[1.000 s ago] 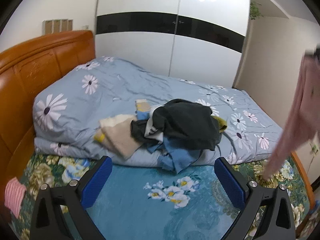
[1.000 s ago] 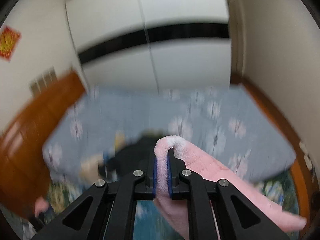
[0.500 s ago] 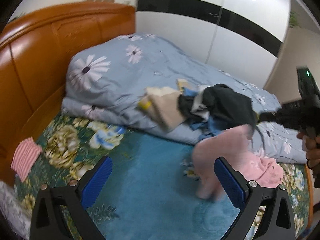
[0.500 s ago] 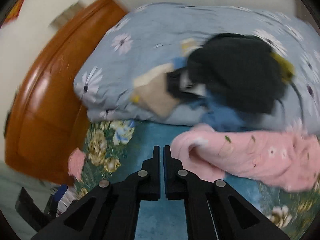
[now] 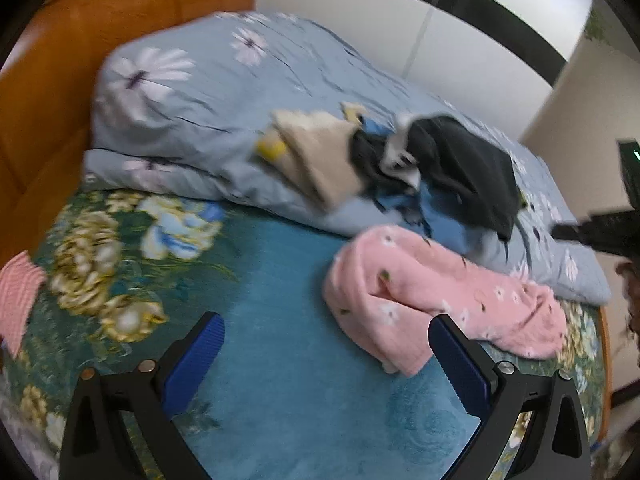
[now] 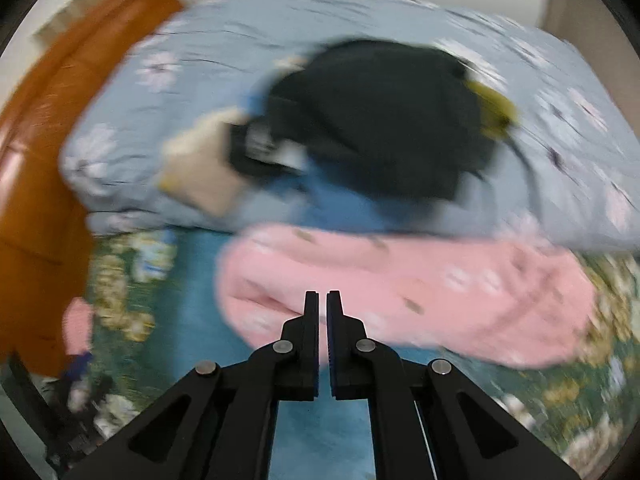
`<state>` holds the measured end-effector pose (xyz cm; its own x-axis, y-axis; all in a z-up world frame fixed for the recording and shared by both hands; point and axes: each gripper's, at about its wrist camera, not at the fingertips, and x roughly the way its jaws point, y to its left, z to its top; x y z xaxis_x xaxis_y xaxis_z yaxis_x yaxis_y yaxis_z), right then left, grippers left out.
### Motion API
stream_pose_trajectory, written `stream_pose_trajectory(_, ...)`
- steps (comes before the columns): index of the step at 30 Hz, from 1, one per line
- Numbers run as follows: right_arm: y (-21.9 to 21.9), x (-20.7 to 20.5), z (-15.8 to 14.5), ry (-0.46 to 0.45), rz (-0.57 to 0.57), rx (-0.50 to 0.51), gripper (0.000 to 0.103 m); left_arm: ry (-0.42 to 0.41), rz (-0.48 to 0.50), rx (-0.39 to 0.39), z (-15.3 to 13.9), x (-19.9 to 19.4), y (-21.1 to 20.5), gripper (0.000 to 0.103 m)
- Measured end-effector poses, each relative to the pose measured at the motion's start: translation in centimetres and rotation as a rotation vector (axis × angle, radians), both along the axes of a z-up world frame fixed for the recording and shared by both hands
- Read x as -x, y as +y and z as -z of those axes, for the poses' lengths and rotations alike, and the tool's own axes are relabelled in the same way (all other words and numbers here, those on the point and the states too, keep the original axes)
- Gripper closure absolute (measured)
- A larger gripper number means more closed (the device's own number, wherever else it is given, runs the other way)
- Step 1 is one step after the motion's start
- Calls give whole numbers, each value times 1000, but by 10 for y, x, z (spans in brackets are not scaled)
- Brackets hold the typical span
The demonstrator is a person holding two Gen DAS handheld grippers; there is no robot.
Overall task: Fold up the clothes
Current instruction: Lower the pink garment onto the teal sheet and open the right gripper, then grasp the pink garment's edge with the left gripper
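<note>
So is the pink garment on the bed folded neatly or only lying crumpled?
Crumpled, not folded. The pink garment lies bunched in loose, uneven rolls on the bed sheet, against the quilt.

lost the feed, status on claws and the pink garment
Left claw open, empty. Right claw shut, empty. Pink garment crumpled on bedsheet. Nothing blocking.

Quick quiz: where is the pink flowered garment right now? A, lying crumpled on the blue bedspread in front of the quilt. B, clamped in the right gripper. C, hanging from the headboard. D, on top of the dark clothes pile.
A: the pink garment lies loose on the bedspread, below the quilt; the right gripper is shut and empty.
</note>
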<state>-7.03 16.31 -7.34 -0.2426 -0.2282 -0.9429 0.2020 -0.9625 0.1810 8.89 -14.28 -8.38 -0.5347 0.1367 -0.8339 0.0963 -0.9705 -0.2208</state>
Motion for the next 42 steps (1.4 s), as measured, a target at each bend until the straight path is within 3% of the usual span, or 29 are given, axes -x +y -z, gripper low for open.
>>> stream_pose_trajectory(8, 112, -47, 50, -105, 196, -81, 100, -117, 76, -6, 72, 71, 55, 0)
stream_pose_trajectory(16, 150, -80, 84, -167, 256, -72, 100, -152, 90, 47, 119, 135, 77, 3)
stream_pose_trajectory(22, 158, -87, 104, -185, 272, -24, 100, -192, 137, 62, 143, 169, 85, 34)
stream_pose_trajectory(24, 158, -87, 105, -181, 270, -12, 100, -211, 138, 36, 148, 176, 81, 56)
stream_pose_trajectory(27, 158, -88, 107, -175, 272, 4, 100, -236, 146, 6, 153, 183, 76, 74)
stream_pose_trajectory(35, 169, -93, 113, -168, 316, 58, 100, -240, 180, 27, 142, 173, 83, 98)
stream_pose_trajectory(42, 175, -102, 109, -151, 331, 79, 100, -226, 209, 63, 123, 156, 93, 99)
